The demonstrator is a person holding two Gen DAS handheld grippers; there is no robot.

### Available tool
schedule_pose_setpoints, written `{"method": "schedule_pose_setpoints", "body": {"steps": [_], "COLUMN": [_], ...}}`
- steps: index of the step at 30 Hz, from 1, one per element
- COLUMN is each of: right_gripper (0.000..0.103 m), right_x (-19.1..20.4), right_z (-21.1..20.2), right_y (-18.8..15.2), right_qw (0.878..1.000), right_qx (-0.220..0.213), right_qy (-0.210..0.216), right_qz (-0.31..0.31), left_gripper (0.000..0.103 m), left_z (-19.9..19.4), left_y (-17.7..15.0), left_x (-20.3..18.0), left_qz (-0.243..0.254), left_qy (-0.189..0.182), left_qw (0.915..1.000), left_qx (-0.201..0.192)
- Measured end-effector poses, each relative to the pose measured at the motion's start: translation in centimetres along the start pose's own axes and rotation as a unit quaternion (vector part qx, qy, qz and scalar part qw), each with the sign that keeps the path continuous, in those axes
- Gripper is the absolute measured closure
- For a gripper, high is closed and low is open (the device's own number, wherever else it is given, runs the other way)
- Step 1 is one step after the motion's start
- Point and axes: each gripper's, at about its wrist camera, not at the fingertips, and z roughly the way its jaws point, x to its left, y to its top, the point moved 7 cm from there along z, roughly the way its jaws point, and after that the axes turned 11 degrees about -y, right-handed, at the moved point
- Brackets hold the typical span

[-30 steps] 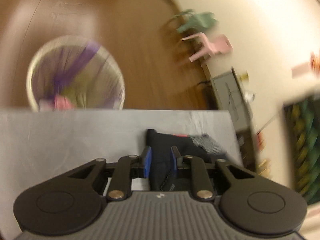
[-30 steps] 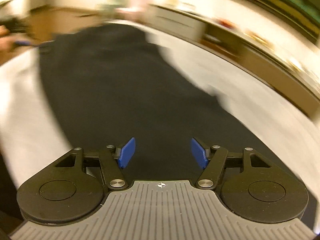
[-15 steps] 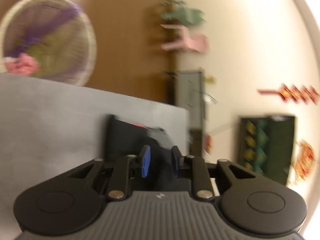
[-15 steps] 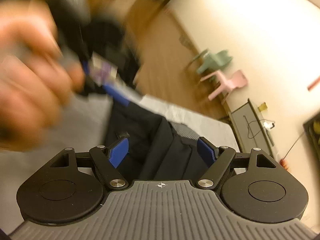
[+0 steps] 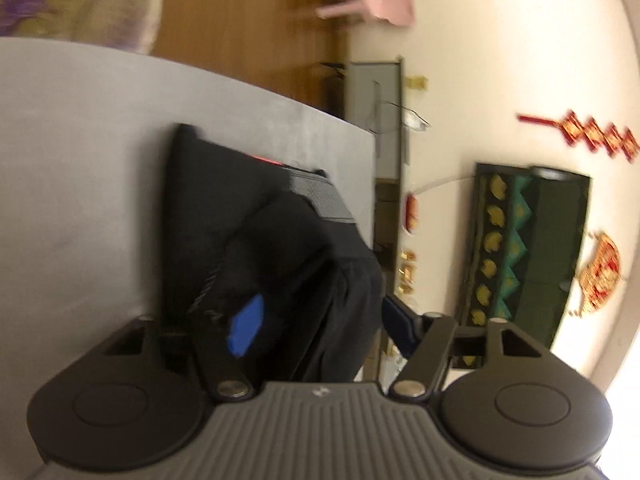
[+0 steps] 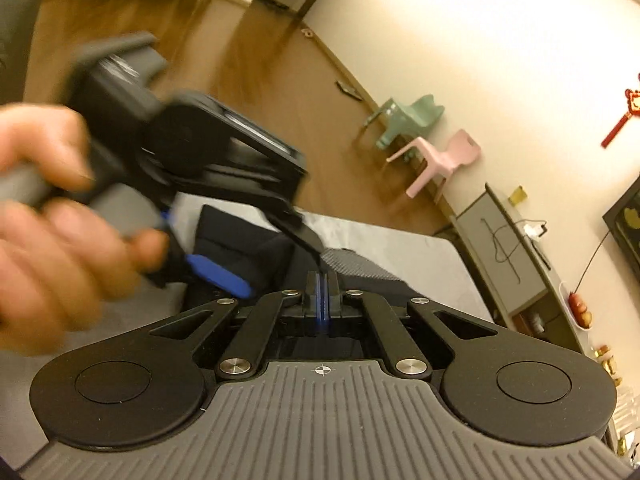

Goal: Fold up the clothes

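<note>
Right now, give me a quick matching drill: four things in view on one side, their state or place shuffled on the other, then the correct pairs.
Column one:
1. left tool
2. right tool
3. dark garment
4. pink chair

Column two:
A. pads pressed together, nothing visible between them
B. stands on the wood floor beside a green chair, near the wall
C. jaws opening, fabric between them
D. lies bunched on the grey table, near its far corner

Pairs: 1-C, 2-A, 3-D, 4-B
</note>
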Motion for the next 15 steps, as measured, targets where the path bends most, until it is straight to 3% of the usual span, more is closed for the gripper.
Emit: {"method": "schedule_pose_setpoints", "body": {"steps": [1, 2, 3, 4, 5, 7, 8, 9, 10, 11, 13, 15], "right_gripper": [0.103, 0.103, 0.103, 0.103, 0.103, 0.103, 0.099, 0.096, 0.085, 0.074, 0.063, 0.062], "right_x": [0.1, 0.2, 0.2, 0.2, 0.2, -0.1, -0.3, -0.7, -1.3, -1.8, -2.2, -1.9], "right_z": [-0.3, -0.5, -0.7, -1.0, -1.3, -2.1, -2.7, -3.1, -3.2, -3.4, -3.5, -3.6], "right_y": [-0.1, -0.4, -0.7, -1.2, -1.8, -2.9, -3.4, -4.0, -4.6, -5.2, -6.7, -8.2], "right_qw": [1.0, 1.0, 1.0, 1.0, 1.0, 1.0, 0.999, 0.999, 0.998, 0.997, 0.992, 0.988], "right_qx": [0.002, 0.004, 0.007, 0.011, 0.015, 0.02, 0.023, 0.027, 0.032, 0.039, 0.059, 0.079], "right_qy": [0.003, 0.005, 0.005, 0.006, 0.008, 0.005, 0.001, -0.001, 0.0, 0.006, 0.027, 0.047], "right_qz": [0.004, 0.008, 0.012, 0.016, 0.019, 0.022, 0.027, 0.037, 0.054, 0.073, 0.105, 0.121], "left_gripper": [0.051, 0.067, 0.081, 0.103, 0.102, 0.102, 0.102, 0.102, 0.102, 0.102, 0.1, 0.098], "left_z": [0.6, 1.2, 1.4, 1.6, 0.9, -0.5, -2.3, -3.5, -4.7, -4.9, -5.2, -5.5], "left_y": [0.2, 0.3, 0.3, 0.2, -0.2, -1.2, -2.0, -2.1, -2.0, -1.2, 0.0, 0.2], "left_x": [0.0, -0.1, -0.9, -1.8, -3.6, -7.2, -9.4, -9.5, -9.4, -7.7, -4.4, -3.4], "left_qz": [0.0, 0.001, 0.028, 0.056, 0.107, 0.209, 0.283, 0.305, 0.322, 0.297, 0.247, 0.225], "left_qy": [0.005, 0.012, 0.007, 0.002, 0.0, -0.005, -0.008, -0.004, 0.0, 0.03, 0.082, 0.108], "left_qw": [1.0, 0.9999, 0.9996, 0.9984, 0.9943, 0.9777, 0.9585, 0.9518, 0.9457, 0.9534, 0.9645, 0.9666], "left_qx": [0.001, 0.002, 0.004, 0.006, 0.001, -0.01, -0.029, -0.037, -0.044, -0.046, -0.047, -0.058]}}
